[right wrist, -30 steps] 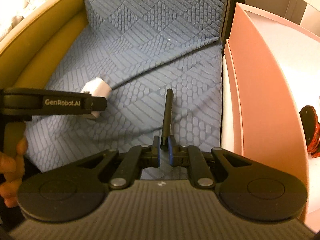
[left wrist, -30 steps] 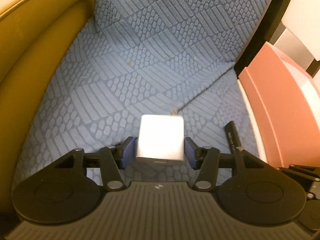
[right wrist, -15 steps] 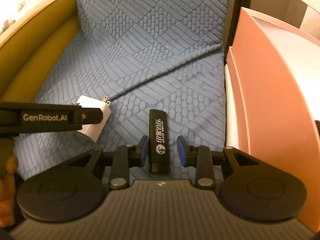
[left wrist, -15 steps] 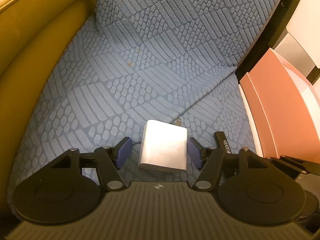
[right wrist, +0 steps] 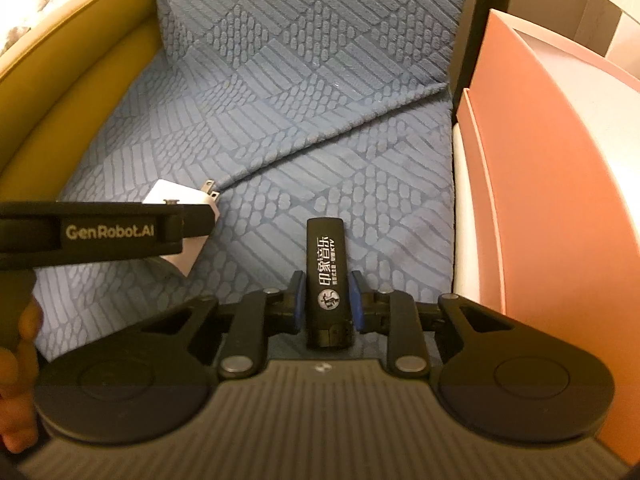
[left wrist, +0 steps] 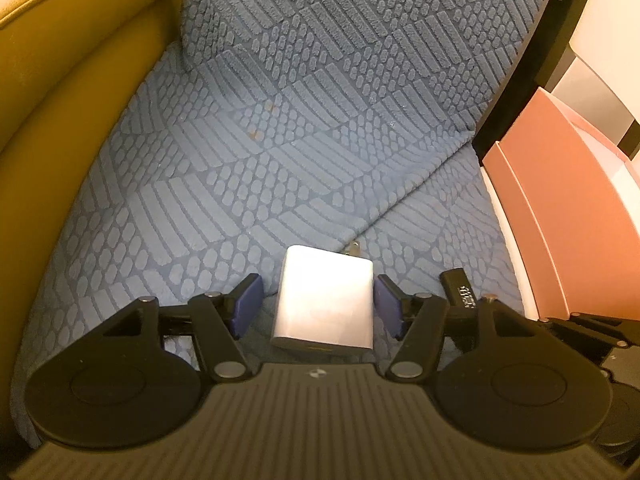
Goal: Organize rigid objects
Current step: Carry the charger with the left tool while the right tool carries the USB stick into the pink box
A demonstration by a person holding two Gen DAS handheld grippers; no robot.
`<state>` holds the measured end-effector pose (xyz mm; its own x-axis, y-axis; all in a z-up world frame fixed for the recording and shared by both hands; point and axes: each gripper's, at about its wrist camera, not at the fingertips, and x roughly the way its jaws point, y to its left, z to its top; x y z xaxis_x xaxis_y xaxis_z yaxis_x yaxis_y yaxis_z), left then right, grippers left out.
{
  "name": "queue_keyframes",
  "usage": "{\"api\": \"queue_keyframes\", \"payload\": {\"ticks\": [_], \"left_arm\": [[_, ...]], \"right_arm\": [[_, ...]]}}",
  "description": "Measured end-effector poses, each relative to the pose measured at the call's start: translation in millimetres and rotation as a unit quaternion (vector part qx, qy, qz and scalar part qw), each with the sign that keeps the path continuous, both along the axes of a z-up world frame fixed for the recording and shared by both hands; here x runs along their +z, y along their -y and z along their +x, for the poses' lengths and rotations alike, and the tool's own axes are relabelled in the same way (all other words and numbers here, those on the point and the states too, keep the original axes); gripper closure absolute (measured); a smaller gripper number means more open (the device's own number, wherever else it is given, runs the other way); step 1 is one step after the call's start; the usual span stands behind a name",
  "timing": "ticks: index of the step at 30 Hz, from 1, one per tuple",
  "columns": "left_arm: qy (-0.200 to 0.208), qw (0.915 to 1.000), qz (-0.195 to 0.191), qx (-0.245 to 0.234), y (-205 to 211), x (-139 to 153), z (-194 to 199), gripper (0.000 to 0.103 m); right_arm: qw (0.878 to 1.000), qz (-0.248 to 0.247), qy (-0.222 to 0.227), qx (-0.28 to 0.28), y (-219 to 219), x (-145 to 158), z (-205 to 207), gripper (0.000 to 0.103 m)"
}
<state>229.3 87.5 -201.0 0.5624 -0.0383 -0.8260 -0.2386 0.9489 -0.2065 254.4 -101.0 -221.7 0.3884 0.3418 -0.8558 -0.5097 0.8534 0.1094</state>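
A white plug adapter (left wrist: 326, 304) lies flat on the blue patterned seat cushion (left wrist: 280, 160), prongs pointing away. My left gripper (left wrist: 316, 306) is open, its blue pads either side of the adapter with small gaps. The adapter also shows in the right wrist view (right wrist: 180, 208), partly hidden behind the left gripper's finger. A black lighter with white print (right wrist: 328, 280) lies flat on the cushion between the pads of my right gripper (right wrist: 326, 302), which is open around it. The lighter's tip shows in the left wrist view (left wrist: 460, 288).
A pink open box (right wrist: 560, 200) stands to the right of the cushion, its wall close to my right gripper. A mustard-yellow armrest (left wrist: 60, 140) curves along the left. A dark frame post (left wrist: 532, 48) rises behind the box.
Both grippers let go: the left released the adapter, the right released the lighter, which now lies flat. Since half a second ago both sets of pads have narrowed slightly around their objects.
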Motion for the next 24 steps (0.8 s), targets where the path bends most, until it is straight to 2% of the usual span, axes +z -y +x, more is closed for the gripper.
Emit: {"api": "queue_keyframes", "payload": {"ticks": [3,8,12,24], "left_arm": [[0.004,0.9999,-0.014,0.002,-2.3,-0.4,1.0,0.044],[0.006,1.0,-0.006,-0.005,0.2,0.7,0.0,0.045],[0.005,0.9998,-0.018,-0.007,-2.6,3.4,0.3,0.045],[0.031,0.9988,-0.035,-0.016,6.7,42.1,-10.5,0.045]], "right_arm": [[1.0,-0.011,0.008,0.0,2.7,-0.9,-0.9,0.077],[1.0,-0.002,0.0,-0.021,5.8,-1.8,0.0,0.077],[1.0,0.003,0.001,-0.022,4.0,3.2,-3.7,0.077],[0.999,0.028,0.017,-0.007,29.3,44.2,-8.6,0.077]]}}
